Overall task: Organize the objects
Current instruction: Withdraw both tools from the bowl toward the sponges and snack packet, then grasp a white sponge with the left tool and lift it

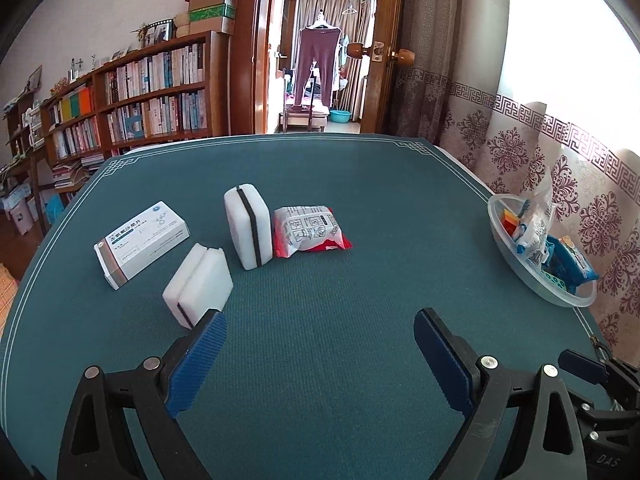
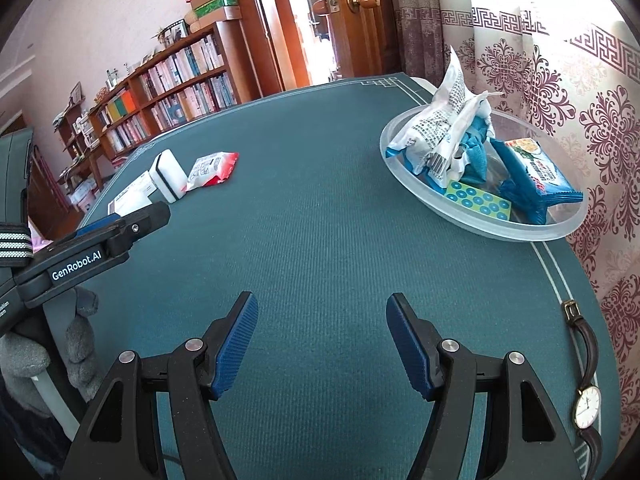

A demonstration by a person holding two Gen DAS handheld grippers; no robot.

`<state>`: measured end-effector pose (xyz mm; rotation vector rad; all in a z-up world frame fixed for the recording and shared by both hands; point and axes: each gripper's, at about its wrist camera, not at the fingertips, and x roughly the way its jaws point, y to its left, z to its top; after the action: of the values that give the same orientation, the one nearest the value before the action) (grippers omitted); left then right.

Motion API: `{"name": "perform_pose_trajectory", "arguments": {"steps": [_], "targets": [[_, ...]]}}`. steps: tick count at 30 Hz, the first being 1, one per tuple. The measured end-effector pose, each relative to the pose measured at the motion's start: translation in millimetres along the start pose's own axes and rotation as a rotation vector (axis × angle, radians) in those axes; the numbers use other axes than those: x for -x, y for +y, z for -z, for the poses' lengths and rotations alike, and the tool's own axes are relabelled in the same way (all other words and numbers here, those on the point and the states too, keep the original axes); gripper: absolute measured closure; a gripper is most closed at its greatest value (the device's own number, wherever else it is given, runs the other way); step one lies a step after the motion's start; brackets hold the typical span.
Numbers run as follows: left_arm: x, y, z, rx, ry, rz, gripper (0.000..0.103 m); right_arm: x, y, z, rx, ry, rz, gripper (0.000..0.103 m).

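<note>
Four things are still sitting loose on the green table cover, so you're looking at maybe the halfway mark by my guess: the clear bowl over by the curtain is already holding a pile of packets, including a blue snack bag and a dotted card, while the leftovers are waiting in a cluster on the far left. That's the medicine box, a sponge lying tilted, a second sponge standing on edge, and a red and white packet just beside the upright one, possibly touching. Your left gripper is hanging wide open with nothing in it, and the tilted sponge is sitting right off its left finger tip, so that's looking like the easy next grab. Your right gripper is also gaping open and carrying nothing, hovering over bare cloth with the bowl ahead and to its right, well apart from the loose stuff. A wristwatch is lying at the table's right edge near that gripper, and whether it's counting as part of the tidy-up I can't tell
</note>
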<state>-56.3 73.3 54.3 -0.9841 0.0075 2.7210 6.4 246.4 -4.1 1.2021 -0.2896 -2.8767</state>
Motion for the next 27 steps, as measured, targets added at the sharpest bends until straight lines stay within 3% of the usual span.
{"name": "perform_pose_trajectory", "arguments": {"steps": [9, 17, 27], "targets": [[-4, 48, -5, 0.072, -0.004, -0.105, 0.006, -8, 19, 0, 0.029, 0.029, -0.017, 0.035], [-26, 70, -9, 0.043, 0.034, -0.197, 0.006, -13, 29, -2, 0.045, 0.035, -0.024, 0.035], [-46, 79, -8, 0.076, 0.084, -0.131, 0.037, -23, 40, -7, 0.067, 0.053, -0.021, 0.035]]}}
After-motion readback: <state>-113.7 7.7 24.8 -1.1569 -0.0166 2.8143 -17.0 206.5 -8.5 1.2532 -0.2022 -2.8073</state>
